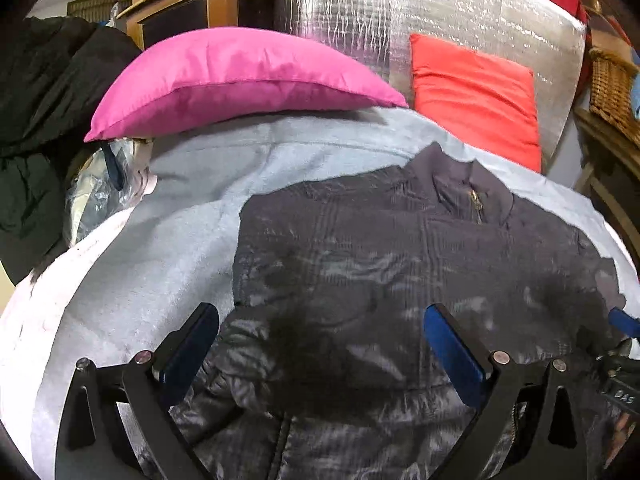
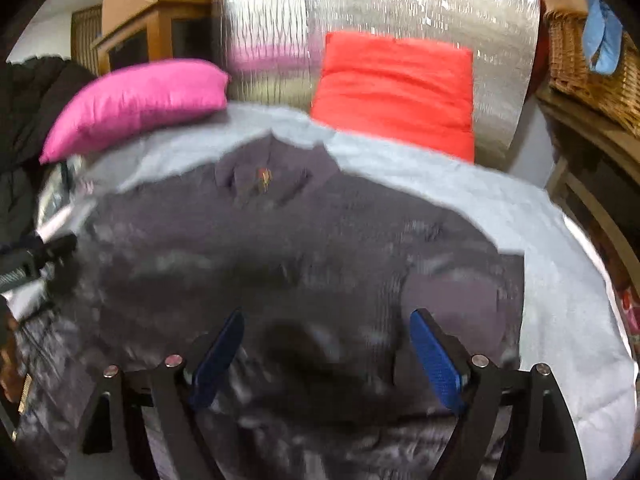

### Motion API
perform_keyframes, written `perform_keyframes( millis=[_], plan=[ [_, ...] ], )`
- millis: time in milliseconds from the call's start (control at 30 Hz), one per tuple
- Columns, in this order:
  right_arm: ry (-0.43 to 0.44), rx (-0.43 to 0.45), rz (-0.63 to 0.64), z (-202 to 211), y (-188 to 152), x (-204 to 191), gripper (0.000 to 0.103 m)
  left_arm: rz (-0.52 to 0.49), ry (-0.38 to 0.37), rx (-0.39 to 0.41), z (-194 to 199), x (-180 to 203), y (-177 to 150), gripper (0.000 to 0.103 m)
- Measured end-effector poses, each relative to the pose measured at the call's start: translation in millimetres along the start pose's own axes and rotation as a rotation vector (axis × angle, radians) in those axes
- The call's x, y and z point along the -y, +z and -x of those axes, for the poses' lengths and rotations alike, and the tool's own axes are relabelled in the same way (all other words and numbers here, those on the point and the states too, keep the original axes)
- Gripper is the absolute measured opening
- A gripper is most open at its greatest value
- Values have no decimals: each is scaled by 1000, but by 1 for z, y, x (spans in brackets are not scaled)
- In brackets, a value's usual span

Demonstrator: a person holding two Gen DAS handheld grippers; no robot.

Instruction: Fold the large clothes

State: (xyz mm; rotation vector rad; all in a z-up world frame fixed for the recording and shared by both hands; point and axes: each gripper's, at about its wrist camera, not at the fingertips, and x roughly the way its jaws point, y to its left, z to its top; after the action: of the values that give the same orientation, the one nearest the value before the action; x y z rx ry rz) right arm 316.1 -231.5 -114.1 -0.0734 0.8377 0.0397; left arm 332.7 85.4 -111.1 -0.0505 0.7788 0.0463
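Observation:
A dark grey puffer jacket [image 1: 360, 248] [image 2: 280, 248] lies spread on a pale blue blanket [image 1: 160, 240] [image 2: 540, 240], its collar and gold zipper pull [image 1: 475, 200] at the far end. My left gripper [image 1: 320, 316] hangs wide open over the jacket's near left part, blue pads [image 1: 452, 356] pressing on nothing. My right gripper [image 2: 327, 316] is open over the jacket's near right part, with only loose fabric beneath it. Each gripper shows at the edge of the other's view: the right gripper [image 1: 622, 320] and the left gripper [image 2: 40, 256]. The right wrist view is blurred.
A pink pillow [image 1: 240, 72] and a red cushion [image 1: 476, 96] lean at the far end against a silver foil sheet [image 1: 440, 12]. A black garment [image 1: 40, 100] and a plastic bag [image 1: 100, 184] sit at the left. A wicker basket [image 2: 592, 64] stands at the right.

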Motion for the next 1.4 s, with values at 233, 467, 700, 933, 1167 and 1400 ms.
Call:
perform_keyframes(
  millis=[233,467,700,933,1167,1400],
  plan=[
    [-11,-26,17,-11,-15,9,90,-12,13,-42,-31,-2,-22,103],
    [-27,-17,18,-15,-21,9,93,10,-46,-54,-42,-7,-26,103],
    [-45,-25,30,-8,-13,8,94,-12,-20,-75,-23,-7,-17,103],
    [103,38,-206,47,-17,80,94,113,-109,-35,9,-72,-1,103],
    [305,-50,-647,15,-21,200,95,377,-282,-212,-51,-121,3,103],
    [426,-113,-623,-35,3,199,94,328,-342,-220,-76,-101,20,103]
  ],
)
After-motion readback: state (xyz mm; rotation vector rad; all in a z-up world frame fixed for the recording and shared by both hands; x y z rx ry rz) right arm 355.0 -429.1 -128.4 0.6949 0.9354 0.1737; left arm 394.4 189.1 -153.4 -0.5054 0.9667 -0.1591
